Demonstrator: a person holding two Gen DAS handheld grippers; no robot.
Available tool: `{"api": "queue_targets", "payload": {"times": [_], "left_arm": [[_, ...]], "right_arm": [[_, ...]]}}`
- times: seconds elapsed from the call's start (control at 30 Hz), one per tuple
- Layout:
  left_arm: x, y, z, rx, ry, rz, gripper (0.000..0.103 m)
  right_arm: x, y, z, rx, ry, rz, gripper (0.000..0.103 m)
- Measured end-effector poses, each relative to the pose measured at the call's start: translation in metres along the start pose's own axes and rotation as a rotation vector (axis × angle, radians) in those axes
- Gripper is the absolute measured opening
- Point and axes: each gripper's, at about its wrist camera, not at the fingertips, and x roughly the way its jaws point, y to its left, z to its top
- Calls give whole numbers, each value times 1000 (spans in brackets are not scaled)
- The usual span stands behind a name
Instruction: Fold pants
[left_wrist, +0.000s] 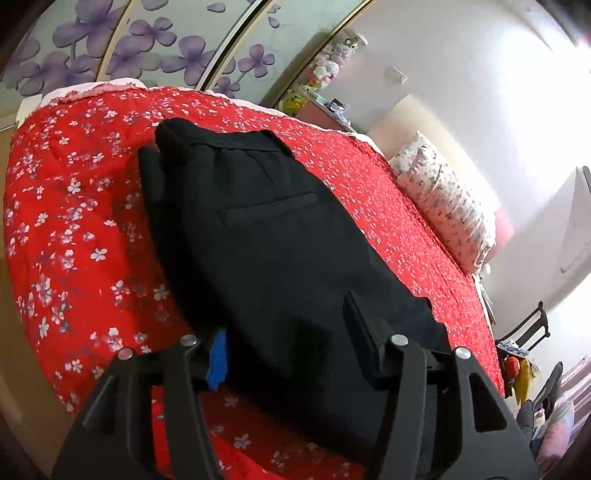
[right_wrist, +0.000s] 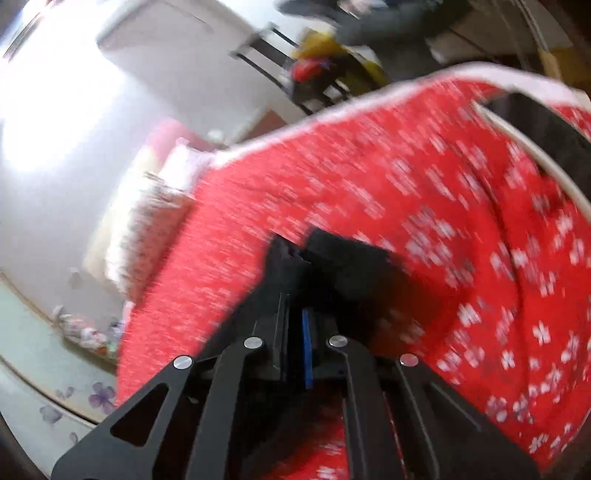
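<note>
Pants (left_wrist: 280, 236) ahead on bed (left_wrist: 85, 236) | left gripper (left_wrist: 291, 350) wide, straddling hem | right gripper (right_wrist: 295, 254) pinching black cloth | lift both evenly.

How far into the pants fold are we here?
Done: black pants lie on the red floral bedspread, seemingly already doubled leg on leg, back pocket up. In hand: the left gripper is open, straddling the near end of the pants; the right gripper looks shut on dark cloth, though that view is blurred. Left: bringing one end over the other, since the pants remain long.
</note>
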Motion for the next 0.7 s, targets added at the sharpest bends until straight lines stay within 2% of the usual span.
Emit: {"api": "queue_targets", "payload": {"times": [0.07,0.13,0.23,0.33,0.37,0.43,0.47,0.53,0.57,0.63,0.67,0.7], "left_arm": [[0,1,1,-6,1,-5,56],[1,3,2,-10,2,-9,56],[1,4,2,-11,2,-13,57],[1,5,3,-15,2,-20,58],[1,6,3,-18,3,-22,59],[0,8,4,-22,5,-27,59],[0,8,4,-23,6,-30,59],[-1,10,4,-27,8,-36,59],[-1,11,5,-29,8,-39,60],[-1,13,4,-33,7,-47,61],[-2,12,4,-34,6,-51,64],[-2,12,3,-28,2,-59,67]], "right_arm": [[-17,0,4,11,-62,42,5],[-23,-10,6,41,-83,10,5],[-9,-46,0,161,9,-110,5],[-3,-61,-2,187,64,-111,6],[-7,-56,0,157,67,-130,7],[-15,-52,-1,135,58,-188,24],[-20,-50,-1,135,46,-215,25],[-41,-37,-2,127,-51,-249,25],[-59,-19,-2,54,-144,-265,25],[-75,25,-7,-130,-239,-231,25],[-76,52,-13,-233,-239,-181,26],[-68,84,-24,-348,-179,-87,28]]}}
